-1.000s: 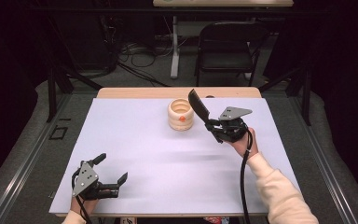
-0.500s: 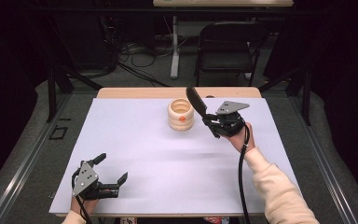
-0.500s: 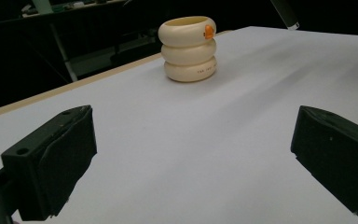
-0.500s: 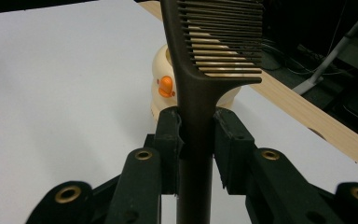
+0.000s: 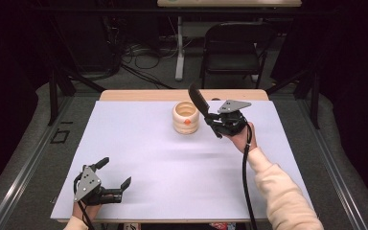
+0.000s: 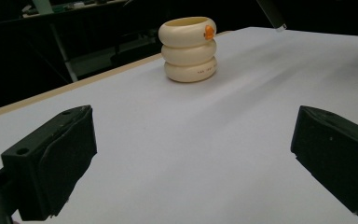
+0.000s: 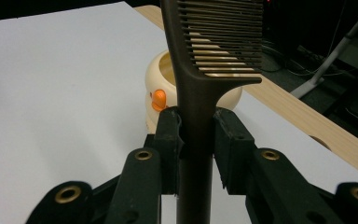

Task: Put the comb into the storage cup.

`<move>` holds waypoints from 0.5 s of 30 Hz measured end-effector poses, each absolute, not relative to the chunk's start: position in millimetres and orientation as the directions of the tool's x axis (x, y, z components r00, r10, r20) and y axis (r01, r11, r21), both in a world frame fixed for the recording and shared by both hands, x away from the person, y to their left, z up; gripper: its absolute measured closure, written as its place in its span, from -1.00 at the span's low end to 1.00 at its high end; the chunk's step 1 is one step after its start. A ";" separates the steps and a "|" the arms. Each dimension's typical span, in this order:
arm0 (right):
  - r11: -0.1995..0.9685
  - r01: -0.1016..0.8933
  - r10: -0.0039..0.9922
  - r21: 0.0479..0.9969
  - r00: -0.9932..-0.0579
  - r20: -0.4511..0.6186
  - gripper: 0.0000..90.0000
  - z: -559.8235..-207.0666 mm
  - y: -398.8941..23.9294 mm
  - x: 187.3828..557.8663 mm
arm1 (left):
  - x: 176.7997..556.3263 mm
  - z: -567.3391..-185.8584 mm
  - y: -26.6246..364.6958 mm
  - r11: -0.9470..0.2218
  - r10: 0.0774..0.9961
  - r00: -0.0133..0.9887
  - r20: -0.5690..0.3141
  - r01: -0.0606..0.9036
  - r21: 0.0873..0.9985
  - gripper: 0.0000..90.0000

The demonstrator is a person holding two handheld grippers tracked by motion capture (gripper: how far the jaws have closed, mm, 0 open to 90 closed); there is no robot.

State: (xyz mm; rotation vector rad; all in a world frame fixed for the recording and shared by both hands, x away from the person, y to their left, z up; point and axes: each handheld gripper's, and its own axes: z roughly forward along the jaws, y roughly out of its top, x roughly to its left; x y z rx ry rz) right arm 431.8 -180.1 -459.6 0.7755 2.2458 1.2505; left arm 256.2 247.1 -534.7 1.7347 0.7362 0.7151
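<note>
Right tool point(image 7: 196, 135) pinches the comb point(image 7: 200, 70) by its handle beside the cream cup point(image 5: 186, 117), left tool point(image 5: 110, 182) wide — a bump could topple it.

From my seat, the cream ringed plastic holder point(image 5: 186, 118) stands on the white-topped table point(image 5: 143, 143), toward its far edge and about midway across. My right gripper point(image 5: 210, 116) sits just right of the holder, its dark brown plastic comb point(image 5: 198, 102) reaching above the holder's right side. My left gripper point(image 5: 111, 177) is at the near left corner, well apart from both. A black folding chair point(image 5: 233, 45) stands beyond the table.
</note>
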 end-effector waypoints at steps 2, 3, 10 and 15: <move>0.430 0.255 0.664 0.866 -0.739 -0.112 0.61 -460.4 -178.2 433.7 | 256.2 -534.8 246.9 -0.240 0.770 0.630 0.108 0.130 0.962 -1.00; 0.432 0.256 0.663 0.865 -0.740 -0.112 0.61 -460.5 -177.6 434.7 | 256.2 -534.8 246.9 -0.240 0.769 0.630 0.107 0.130 0.962 -1.00; 0.416 0.253 0.669 0.873 -0.736 -0.105 0.61 -459.3 -173.1 440.1 | 256.4 -534.9 247.0 -0.239 0.770 0.629 0.107 0.129 0.962 -1.00; 0.409 0.250 0.667 0.878 -0.738 -0.100 0.61 -457.4 -169.1 443.1 | 256.4 -534.8 247.0 -0.239 0.771 0.628 0.107 0.129 0.962 -1.00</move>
